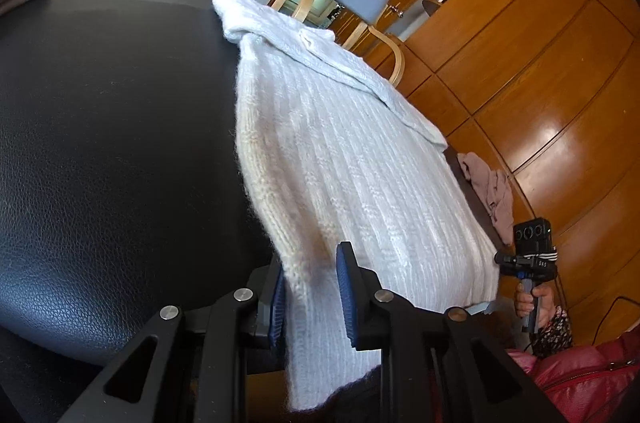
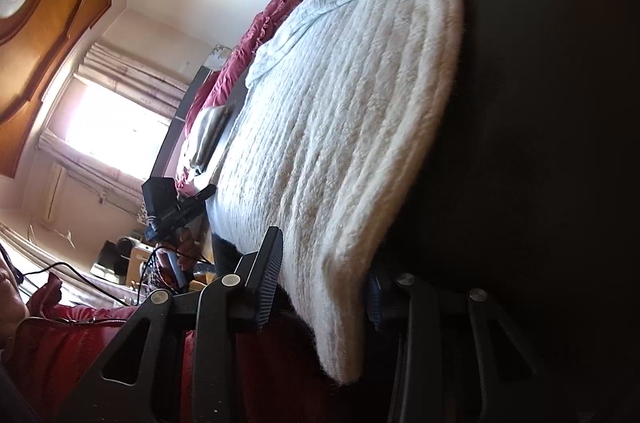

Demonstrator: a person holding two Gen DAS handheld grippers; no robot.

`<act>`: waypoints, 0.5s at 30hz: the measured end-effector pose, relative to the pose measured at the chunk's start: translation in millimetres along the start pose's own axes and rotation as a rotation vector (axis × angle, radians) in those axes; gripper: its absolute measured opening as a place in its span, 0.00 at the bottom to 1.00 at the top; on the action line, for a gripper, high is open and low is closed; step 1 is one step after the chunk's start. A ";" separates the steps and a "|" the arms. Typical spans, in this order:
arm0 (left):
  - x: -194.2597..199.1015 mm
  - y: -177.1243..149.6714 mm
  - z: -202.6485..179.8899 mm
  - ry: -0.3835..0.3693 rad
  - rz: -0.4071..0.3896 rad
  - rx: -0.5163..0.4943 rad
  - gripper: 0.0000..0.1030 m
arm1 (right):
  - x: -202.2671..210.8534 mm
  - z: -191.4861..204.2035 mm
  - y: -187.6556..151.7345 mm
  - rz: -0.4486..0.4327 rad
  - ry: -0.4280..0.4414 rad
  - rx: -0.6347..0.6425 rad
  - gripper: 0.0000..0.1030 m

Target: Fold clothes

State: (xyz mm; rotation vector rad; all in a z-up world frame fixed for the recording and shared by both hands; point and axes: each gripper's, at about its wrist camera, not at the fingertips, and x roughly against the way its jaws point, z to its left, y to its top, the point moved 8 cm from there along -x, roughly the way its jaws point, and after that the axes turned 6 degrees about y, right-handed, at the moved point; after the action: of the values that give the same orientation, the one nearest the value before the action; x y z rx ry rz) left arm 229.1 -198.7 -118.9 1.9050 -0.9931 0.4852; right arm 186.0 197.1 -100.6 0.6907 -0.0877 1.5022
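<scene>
Sweater [image 1: 352,159] lay on our black counter [image 1: 100,143], our left hand-held gripper [image 1: 310,297] and right hand-held gripper [image 2: 324,299] each straddled its hem, jaws apart.

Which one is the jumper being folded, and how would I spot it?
Look at the big black leather surface. The white ribbed knit sweater lies spread along its edge, nearest both grippers. Unlike the small pinkish cloth crumpled beside it, it is large, fluffy and cream-white.
</scene>
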 end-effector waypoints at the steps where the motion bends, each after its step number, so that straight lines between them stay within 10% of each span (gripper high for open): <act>1: 0.1 -0.8 -0.6 0.020 0.003 -0.016 0.15 | -3.4 -0.8 0.8 0.006 -0.019 0.001 0.18; 15: 26.2 -16.7 -34.8 -0.098 -0.021 -0.102 0.05 | -10.5 -0.4 -9.5 -0.007 0.105 -0.051 0.08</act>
State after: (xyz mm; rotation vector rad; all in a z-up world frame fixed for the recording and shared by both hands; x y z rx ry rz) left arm 260.3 -176.1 -92.6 1.8599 -1.0404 0.3256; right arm 193.6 188.8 -109.2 0.5694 -0.0439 1.5220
